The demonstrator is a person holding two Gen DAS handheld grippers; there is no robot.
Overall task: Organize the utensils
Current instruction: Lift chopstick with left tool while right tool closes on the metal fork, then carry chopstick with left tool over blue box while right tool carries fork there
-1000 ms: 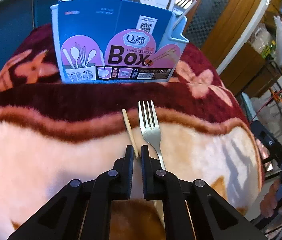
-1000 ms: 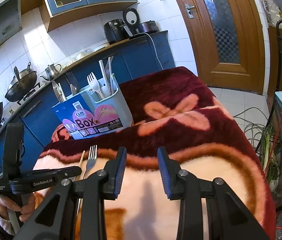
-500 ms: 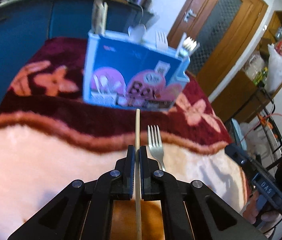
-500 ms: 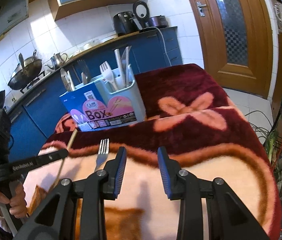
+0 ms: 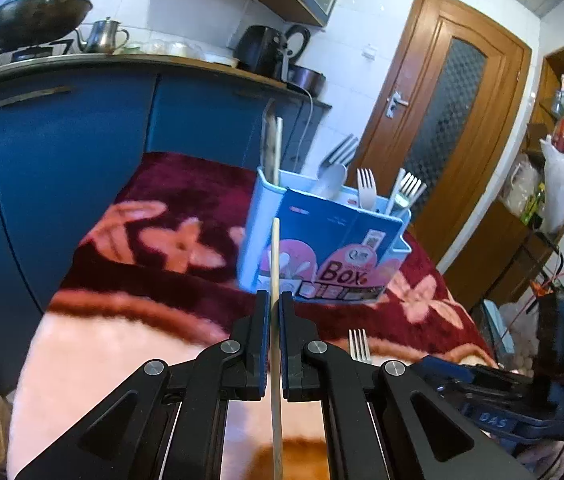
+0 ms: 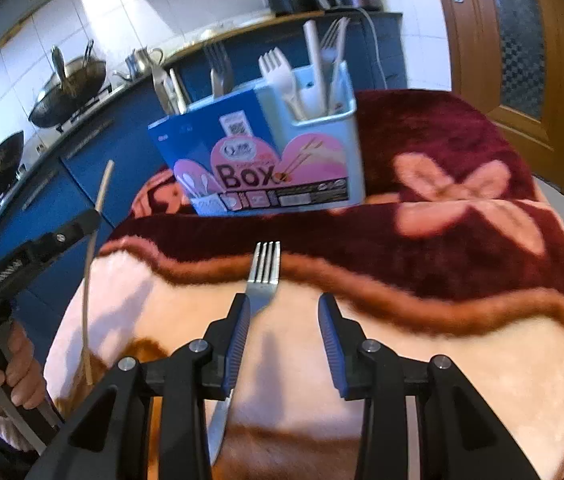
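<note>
I see a matt wooden chopstick (image 5: 275,264), a shiny metal fork (image 6: 263,276), a plush blanket (image 6: 462,280), and a glossy-labelled plastic utensil box (image 6: 269,160).

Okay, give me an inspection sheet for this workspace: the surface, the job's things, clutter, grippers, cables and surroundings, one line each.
Surface: plush blanket, maroon and cream with pink flowers, covers the table.
Job's things: utensil box upright on the blanket, holding forks, spoons and chopsticks; metal fork lying flat; chopstick lifted off the blanket.
Clutter: nothing seen on the blanket.
Grippers: left gripper shut on the chopstick; right gripper empty, jaws opening, over the fork.
Cables: white cord hanging from the counter; loose wires by the shelves.
Surroundings: blue cabinets, woks, kettle, wooden door.
</note>
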